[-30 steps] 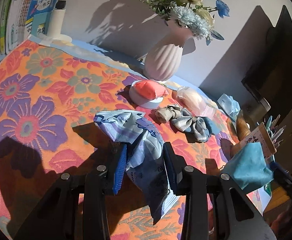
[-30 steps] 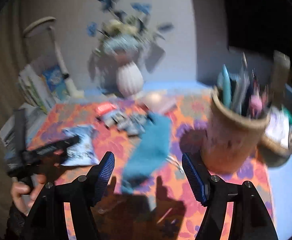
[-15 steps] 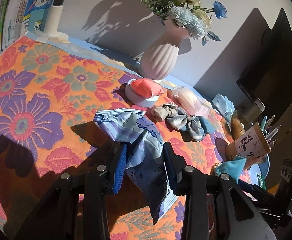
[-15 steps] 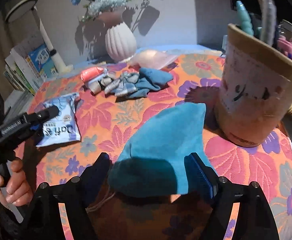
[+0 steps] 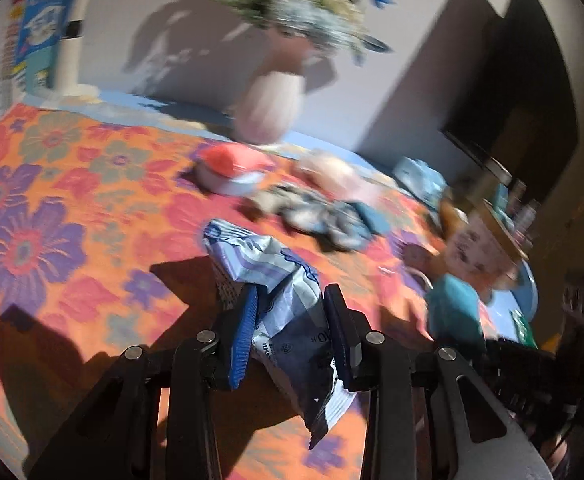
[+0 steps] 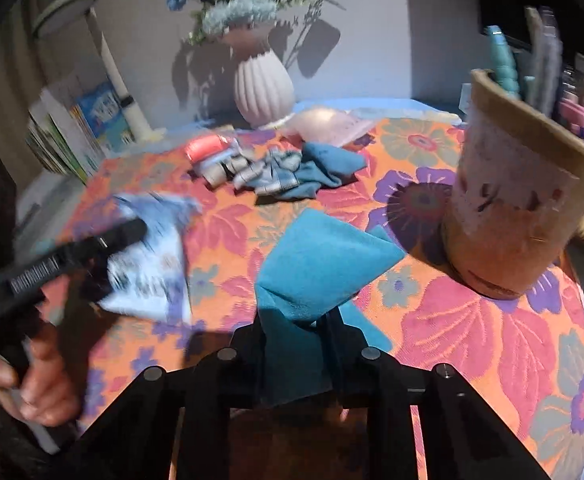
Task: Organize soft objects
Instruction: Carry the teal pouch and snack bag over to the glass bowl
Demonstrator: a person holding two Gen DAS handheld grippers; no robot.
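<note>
My left gripper is shut on a crumpled blue-and-white soft packet, which hangs between its pads just above the floral tablecloth. The right wrist view shows that packet blurred, with a hand on the left gripper's handle. My right gripper is closing its jaws on a teal cloth; the pads pinch its near corner and the rest lies spread on the table. The teal cloth also shows at the right of the left wrist view.
A heap of soft things lies at the back: a grey striped fabric piece on a dark teal cloth, a red-topped roll and a pink pouch. A ribbed vase stands behind. A cardboard pen holder stands right; books stand left.
The right jaws went from wide apart around the teal cloth to pinched on it. The left gripper with its packet has shifted sideways and now shows motion blur.
</note>
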